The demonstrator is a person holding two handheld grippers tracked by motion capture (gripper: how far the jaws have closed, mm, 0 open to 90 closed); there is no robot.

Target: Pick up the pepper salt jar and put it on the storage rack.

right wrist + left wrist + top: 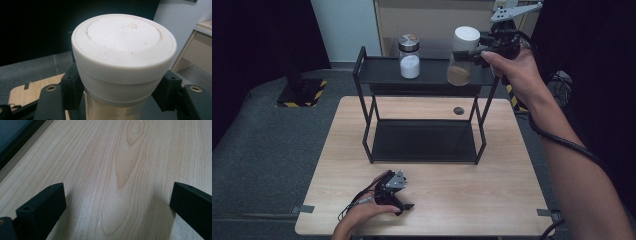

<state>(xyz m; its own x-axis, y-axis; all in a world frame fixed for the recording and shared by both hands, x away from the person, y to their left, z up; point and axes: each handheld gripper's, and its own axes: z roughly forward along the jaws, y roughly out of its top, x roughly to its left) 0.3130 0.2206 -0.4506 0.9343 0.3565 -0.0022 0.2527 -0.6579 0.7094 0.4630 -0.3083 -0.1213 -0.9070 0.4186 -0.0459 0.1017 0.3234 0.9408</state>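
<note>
High view showed the right gripper [472,52] clamped below the white lid of a brown-powder jar [460,70] at the black rack [422,72]'s top shelf, right of a white-powder jar [409,57]; whether it rested there was unclear. The left gripper [404,206], jaws wide and empty, lay before the rack.

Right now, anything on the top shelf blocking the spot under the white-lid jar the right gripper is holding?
Nothing visible does. The right gripper grips the white-lid jar over the right end of the rack's top shelf, which looks bare beneath it. The other jar stands apart to the left.
</note>
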